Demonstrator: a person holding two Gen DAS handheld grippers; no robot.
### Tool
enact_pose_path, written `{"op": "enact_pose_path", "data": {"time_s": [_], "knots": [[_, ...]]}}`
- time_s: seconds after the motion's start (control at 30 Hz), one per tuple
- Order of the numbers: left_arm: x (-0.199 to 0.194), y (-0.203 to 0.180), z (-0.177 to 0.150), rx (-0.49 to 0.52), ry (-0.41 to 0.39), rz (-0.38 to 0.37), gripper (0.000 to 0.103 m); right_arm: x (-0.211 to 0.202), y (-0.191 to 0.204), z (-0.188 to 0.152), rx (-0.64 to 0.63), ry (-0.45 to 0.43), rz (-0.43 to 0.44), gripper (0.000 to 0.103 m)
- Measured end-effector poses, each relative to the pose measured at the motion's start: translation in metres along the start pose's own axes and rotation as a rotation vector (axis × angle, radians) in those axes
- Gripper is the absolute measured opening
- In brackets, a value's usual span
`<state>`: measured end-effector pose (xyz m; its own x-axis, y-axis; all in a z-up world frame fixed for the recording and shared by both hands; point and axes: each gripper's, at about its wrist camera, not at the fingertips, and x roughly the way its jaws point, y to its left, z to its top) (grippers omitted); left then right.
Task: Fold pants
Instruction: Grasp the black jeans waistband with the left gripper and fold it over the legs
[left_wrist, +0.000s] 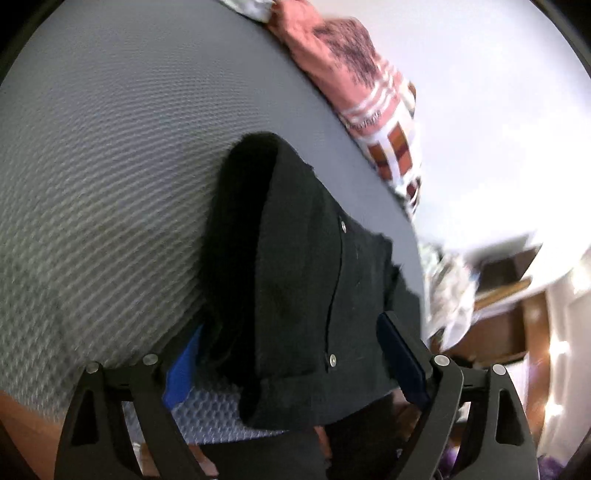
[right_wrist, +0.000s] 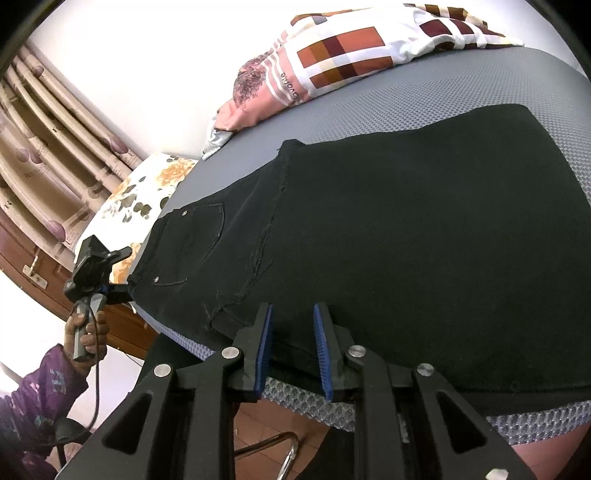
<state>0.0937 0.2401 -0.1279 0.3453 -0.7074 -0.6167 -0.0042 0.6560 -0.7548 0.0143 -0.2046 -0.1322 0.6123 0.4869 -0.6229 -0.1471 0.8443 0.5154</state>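
Black pants (right_wrist: 406, 221) lie flat on a grey textured mattress (right_wrist: 406, 96), waistband and pocket rivets toward the left. In the left wrist view, the waist end of the pants (left_wrist: 295, 258) runs up from between my fingers. My left gripper (left_wrist: 291, 363) stands wide open astride that waistband, its blue pads on either side of the cloth. The right wrist view shows the same left gripper (right_wrist: 123, 273) at the waistband's edge, held by a hand (right_wrist: 85, 332). My right gripper (right_wrist: 293, 332) hovers at the pants' near edge with a narrow gap between its pads; no cloth is pinched there.
A checked red-and-white blanket (right_wrist: 351, 55) is bunched at the mattress's far side. A floral pillow (right_wrist: 136, 199) lies past the waistband end. Striped curtains (right_wrist: 44, 147) hang at the left. The mattress's near edge (right_wrist: 295, 402) drops to a wooden floor.
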Motion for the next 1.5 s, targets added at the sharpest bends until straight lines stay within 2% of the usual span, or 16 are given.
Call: {"op": "enact_pose_path", "data": {"time_s": [0.13, 0.2, 0.27, 0.3, 0.33, 0.5, 0.57, 0.73, 0.87, 1.0, 1.2, 1.27, 1.33, 1.37, 1.43, 1.5], "knots": [[0.013, -0.017, 0.005, 0.073, 0.047, 0.062, 0.083, 0.000, 0.001, 0.000, -0.001, -0.001, 0.001, 0.022], [0.015, -0.019, 0.003, 0.085, 0.057, 0.076, 0.068, 0.000, 0.001, 0.001, -0.001, -0.002, 0.002, 0.022], [0.015, -0.019, 0.001, 0.096, 0.043, 0.098, 0.062, 0.000, 0.000, 0.001, 0.001, -0.004, 0.005, 0.022], [0.016, -0.018, 0.001, 0.095, 0.034, 0.112, 0.052, 0.000, 0.000, 0.001, 0.001, -0.004, 0.006, 0.023], [0.014, -0.016, 0.001, 0.087, 0.019, 0.142, 0.035, 0.001, 0.000, 0.002, 0.001, -0.004, 0.007, 0.023], [0.008, -0.025, -0.009, 0.097, -0.044, 0.180, 0.029, 0.002, 0.001, 0.002, -0.002, -0.011, 0.013, 0.026], [0.008, -0.037, -0.009, 0.102, -0.066, 0.177, 0.029, 0.004, 0.001, 0.003, -0.006, -0.013, 0.017, 0.028], [0.001, -0.074, -0.008, 0.090, -0.094, 0.083, 0.028, 0.006, 0.001, 0.005, -0.006, -0.008, 0.040, 0.032], [0.010, -0.133, -0.013, 0.113, -0.076, -0.020, 0.028, 0.000, -0.011, 0.015, 0.087, 0.030, 0.137, 0.036], [0.048, -0.209, -0.021, 0.185, 0.001, -0.141, 0.028, -0.024, -0.021, 0.031, 0.133, 0.000, 0.214, 0.047], [0.166, -0.301, -0.049, 0.294, 0.199, -0.278, 0.028, -0.065, -0.053, 0.036, 0.149, -0.031, 0.261, 0.063], [0.205, -0.314, -0.057, 0.331, 0.247, -0.256, 0.030, -0.073, -0.068, 0.029, 0.160, -0.022, 0.237, 0.063], [0.233, -0.321, -0.066, 0.387, 0.287, -0.193, 0.043, -0.080, -0.085, 0.020, 0.189, -0.017, 0.238, 0.063], [0.247, -0.326, -0.071, 0.420, 0.326, -0.151, 0.043, -0.082, -0.094, 0.017, 0.212, -0.015, 0.229, 0.061], [0.256, -0.327, -0.076, 0.403, 0.383, -0.183, 0.043, -0.084, -0.104, 0.015, 0.243, -0.019, 0.247, 0.066], [0.247, -0.331, -0.071, 0.388, 0.355, -0.246, 0.054, -0.084, -0.110, 0.016, 0.268, -0.018, 0.276, 0.065]]}}
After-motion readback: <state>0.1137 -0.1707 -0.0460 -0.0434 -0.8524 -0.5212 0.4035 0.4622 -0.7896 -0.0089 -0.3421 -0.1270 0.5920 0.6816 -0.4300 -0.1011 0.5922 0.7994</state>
